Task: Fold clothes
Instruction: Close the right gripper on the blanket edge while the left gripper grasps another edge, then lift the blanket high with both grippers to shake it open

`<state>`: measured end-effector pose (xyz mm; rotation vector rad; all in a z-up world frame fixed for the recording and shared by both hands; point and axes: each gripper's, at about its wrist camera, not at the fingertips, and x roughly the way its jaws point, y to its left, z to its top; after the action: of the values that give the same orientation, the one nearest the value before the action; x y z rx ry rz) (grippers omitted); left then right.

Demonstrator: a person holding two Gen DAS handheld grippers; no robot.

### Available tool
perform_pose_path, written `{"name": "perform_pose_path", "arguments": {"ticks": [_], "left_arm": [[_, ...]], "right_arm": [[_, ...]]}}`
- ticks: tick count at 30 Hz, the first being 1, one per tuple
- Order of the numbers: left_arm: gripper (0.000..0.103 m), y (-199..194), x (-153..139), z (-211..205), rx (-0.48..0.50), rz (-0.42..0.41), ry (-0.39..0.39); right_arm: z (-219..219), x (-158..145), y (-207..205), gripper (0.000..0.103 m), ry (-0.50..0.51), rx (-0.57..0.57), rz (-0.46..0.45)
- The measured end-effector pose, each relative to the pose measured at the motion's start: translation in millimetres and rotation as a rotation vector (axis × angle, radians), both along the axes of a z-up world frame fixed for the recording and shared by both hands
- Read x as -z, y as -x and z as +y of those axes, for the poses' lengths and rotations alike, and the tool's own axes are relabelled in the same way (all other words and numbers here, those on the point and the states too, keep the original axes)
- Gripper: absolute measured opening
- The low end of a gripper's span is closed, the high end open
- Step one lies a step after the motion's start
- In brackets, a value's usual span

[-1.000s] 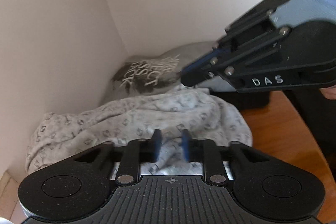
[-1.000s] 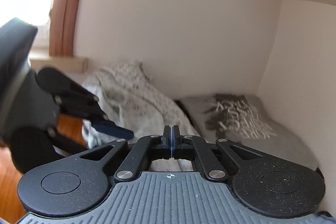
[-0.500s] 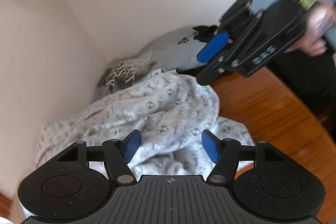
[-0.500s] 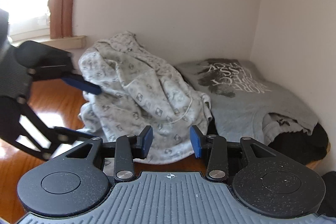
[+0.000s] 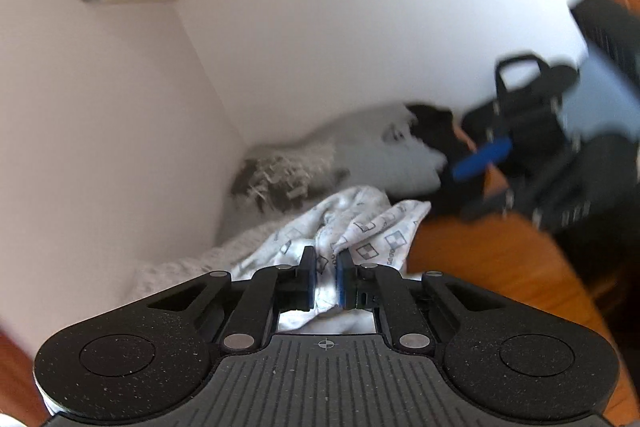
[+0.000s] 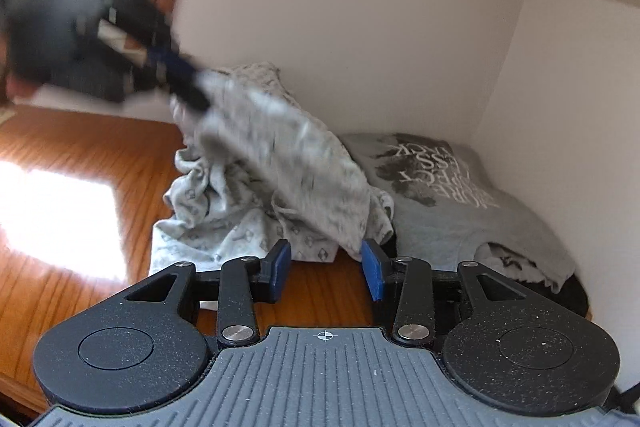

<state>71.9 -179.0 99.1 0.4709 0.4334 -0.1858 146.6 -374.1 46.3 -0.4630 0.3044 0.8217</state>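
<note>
Patterned garment: pale grey-white cloth with a small square print, heaped on the wooden worktop toward its far edge, against the wall.

Left claw: jaws closing, a fold of the garment pinched between its blue pads; cloth drapes from it down and rightward to the heap. In the right wrist view this claw is blurred.

Right claw: jaws spread, nothing between them, bare worktop beneath; the garment's near hem lies just ahead of the tips.

Grey printed T-shirt: flat in the worktop's far right corner, touching the heap; dark cloth shows under its near edge.

Key relation, judged: the garment runs long from the raised left pinch down to the loose hem, which the right claw is nearer to for a second hold.
</note>
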Motion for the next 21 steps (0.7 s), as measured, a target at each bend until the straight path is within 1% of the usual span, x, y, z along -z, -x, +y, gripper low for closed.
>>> {"name": "perform_pose_path", "arguments": {"ticks": [3, 4, 7, 8, 11, 15, 18, 21], "left_arm": [[0.011, 20.5, -26.2, 5.6, -0.013, -0.056, 0.074], [0.01, 27.8, -34.6, 6.6, -0.017, -0.072, 0.089], [0.01, 47.0, -56.3, 7.8, -0.028, -0.118, 0.099], [0.01, 53.2, -63.1, 8.0, -0.035, -0.131, 0.102], [0.01, 69.1, -79.9, 8.4, -0.05, -0.158, 0.111], [0.01, 84.9, -96.2, 4.2, -0.053, -0.198, 0.117], [0.01, 95.4, -111.3, 3.0, -0.047, -0.22, 0.156], [0.01, 108.3, -123.1, 0.8, -0.051, -0.243, 0.167]], "right_arm": [[8.8, 3.1, 8.1, 0.04, -0.005, 0.018, -0.025], [11.4, 3.3, 9.8, 0.04, -0.017, 0.027, -0.032], [19.0, 2.9, 14.0, 0.04, -0.059, 0.048, -0.045], [20.8, 0.8, 14.0, 0.04, -0.086, 0.039, -0.029], [23.1, -7.9, 21.8, 0.041, -0.158, -0.041, 0.007], [25.8, -15.7, 43.5, 0.048, -0.157, -0.1, -0.025], [27.4, -16.4, 46.8, 0.053, -0.156, -0.069, -0.049], [32.8, -13.5, 37.8, 0.056, -0.167, -0.017, -0.048]]}}
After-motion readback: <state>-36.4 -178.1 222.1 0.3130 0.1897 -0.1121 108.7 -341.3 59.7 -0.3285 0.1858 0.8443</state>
